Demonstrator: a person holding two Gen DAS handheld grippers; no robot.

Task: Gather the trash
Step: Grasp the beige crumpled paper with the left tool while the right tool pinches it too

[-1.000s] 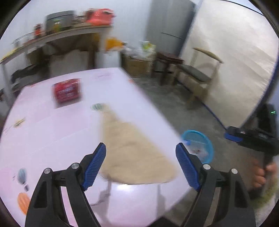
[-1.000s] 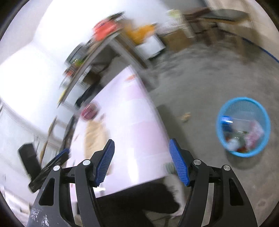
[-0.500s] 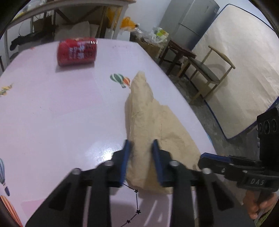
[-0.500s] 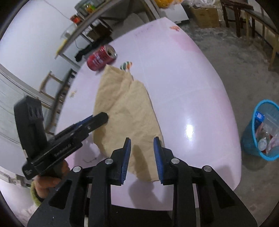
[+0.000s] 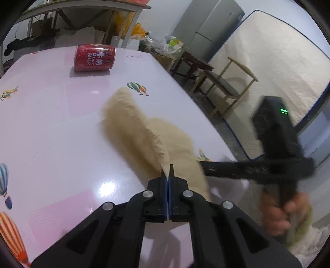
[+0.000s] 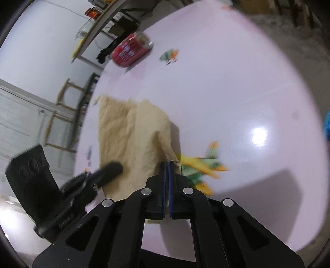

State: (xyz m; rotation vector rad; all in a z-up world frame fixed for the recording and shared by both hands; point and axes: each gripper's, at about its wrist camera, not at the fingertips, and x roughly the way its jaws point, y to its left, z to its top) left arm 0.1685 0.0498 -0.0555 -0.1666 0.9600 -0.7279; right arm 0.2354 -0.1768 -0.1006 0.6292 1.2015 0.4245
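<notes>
A crumpled brown paper [image 5: 132, 127] lies on the pink table [image 5: 51, 144]. My left gripper [image 5: 167, 175] is shut on a raised fold at the paper's near edge. The right gripper's black body [image 5: 268, 167] reaches in from the right, a hand [image 5: 278, 214] on its handle. In the right wrist view my right gripper [image 6: 167, 165] is shut on the near corner of the same brown paper [image 6: 127, 134], and the left gripper's body [image 6: 41, 185] sits at the lower left. A red drink can [image 5: 93, 57] lies on its side at the table's far end, seen as the red can [image 6: 132, 49] in the right wrist view.
A wooden chair [image 5: 224, 86], a grey fridge [image 5: 208, 26] and a leaning mattress [image 5: 268, 72] stand right of the table. A shelf [image 5: 82, 8] runs behind it. A sliver of the blue basket [image 6: 327, 125] shows on the floor at the right edge.
Both grippers came down to the paper's near edge and closed from wide open. The paper's edge now stands up in a fold between their jaws.
</notes>
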